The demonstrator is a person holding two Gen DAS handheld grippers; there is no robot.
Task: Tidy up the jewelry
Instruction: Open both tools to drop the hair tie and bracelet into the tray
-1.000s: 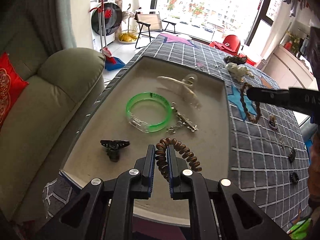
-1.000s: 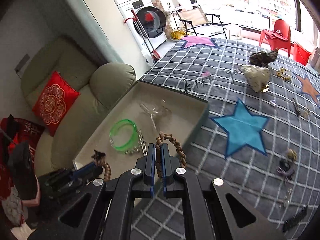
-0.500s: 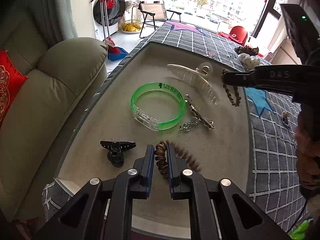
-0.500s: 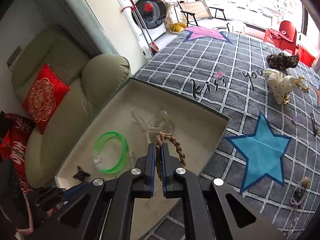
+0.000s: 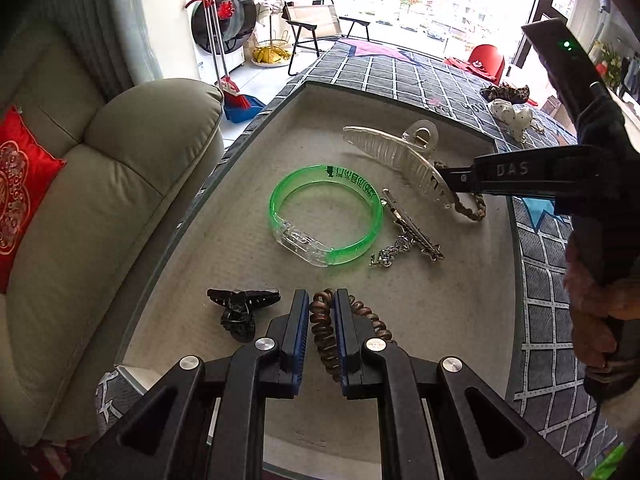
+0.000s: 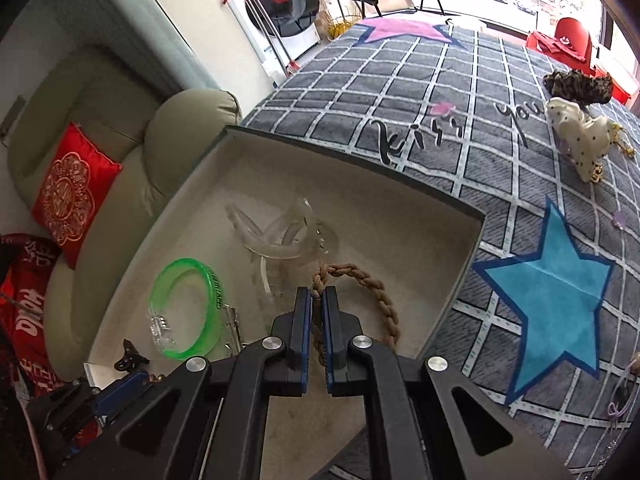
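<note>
A beige tray (image 5: 460, 312) (image 6: 432, 216) lies on the grey checked cloth. My left gripper (image 5: 321, 300) is shut on a brown spiral hair tie (image 5: 362, 316) low over the tray's near end. My right gripper (image 6: 316, 300) is shut on a brown braided bracelet (image 6: 376, 284) (image 5: 470, 210) that hangs down to the tray floor beside a clear hair claw (image 5: 400, 156) (image 6: 280, 236). In the left wrist view the right gripper (image 5: 444, 170) reaches in from the right. The tray also holds a green bangle (image 5: 324, 216) (image 6: 188, 308), a silver chain clip (image 5: 412, 236) and a black claw clip (image 5: 240, 304).
On the cloth to the right lie a white dotted scrunchie (image 6: 580, 140), a leopard scrunchie (image 6: 580, 84) and small items near a blue star (image 6: 556, 304). A green sofa (image 5: 100, 208) with a red cushion (image 6: 68, 192) stands left of the table.
My right gripper has carried the braided bracelet from over the cloth into the tray and lowered it beside the clear claw. My left gripper has sunk slightly with the spiral tie.
</note>
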